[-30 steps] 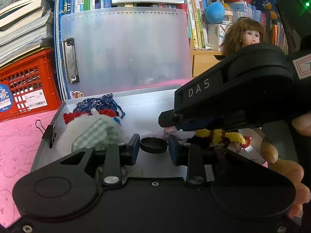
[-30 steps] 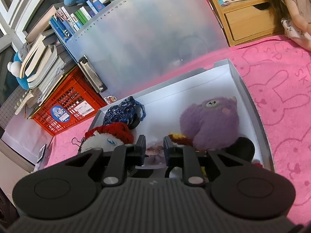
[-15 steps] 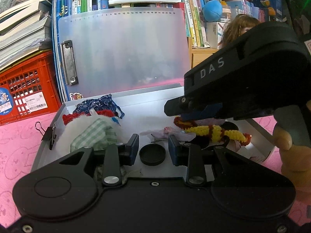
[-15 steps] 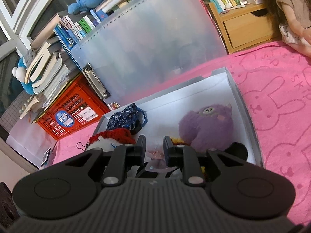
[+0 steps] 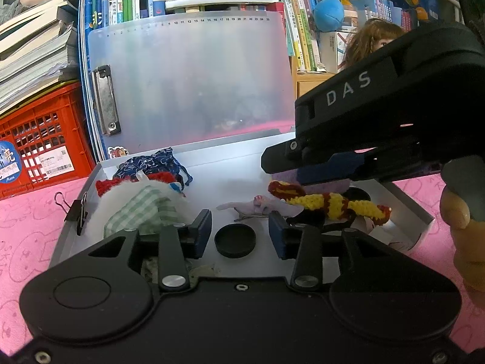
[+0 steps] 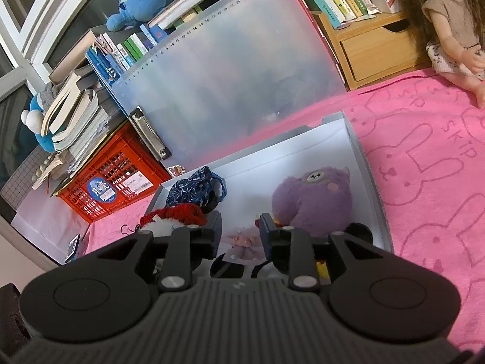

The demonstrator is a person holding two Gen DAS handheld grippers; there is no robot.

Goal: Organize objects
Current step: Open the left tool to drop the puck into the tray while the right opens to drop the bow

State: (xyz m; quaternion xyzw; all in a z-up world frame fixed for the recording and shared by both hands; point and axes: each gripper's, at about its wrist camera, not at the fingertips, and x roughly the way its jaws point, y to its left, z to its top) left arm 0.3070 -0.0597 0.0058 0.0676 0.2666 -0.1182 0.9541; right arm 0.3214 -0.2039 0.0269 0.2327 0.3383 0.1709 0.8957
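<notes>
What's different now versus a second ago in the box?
Both the left gripper and right gripper have just been opening, nothing pressed between the pads. The yellow-and-red crochet toy now lies uncovered. Black cap, purple plush and white box unchanged.

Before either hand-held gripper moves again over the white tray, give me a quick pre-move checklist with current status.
1. Left hand-held gripper jaws just opened, nothing pinched: ok.
2. Right hand-held gripper jaws just opened, nothing pinched: ok.
3. Black round cap lies flat between the left jaws, untouched: ok.
4. Yellow and red knitted toy lying free in the tray: ok.
5. White tray flat on the pink cloth: ok.
6. Clearance between the two grippers: cannot tell.
</notes>
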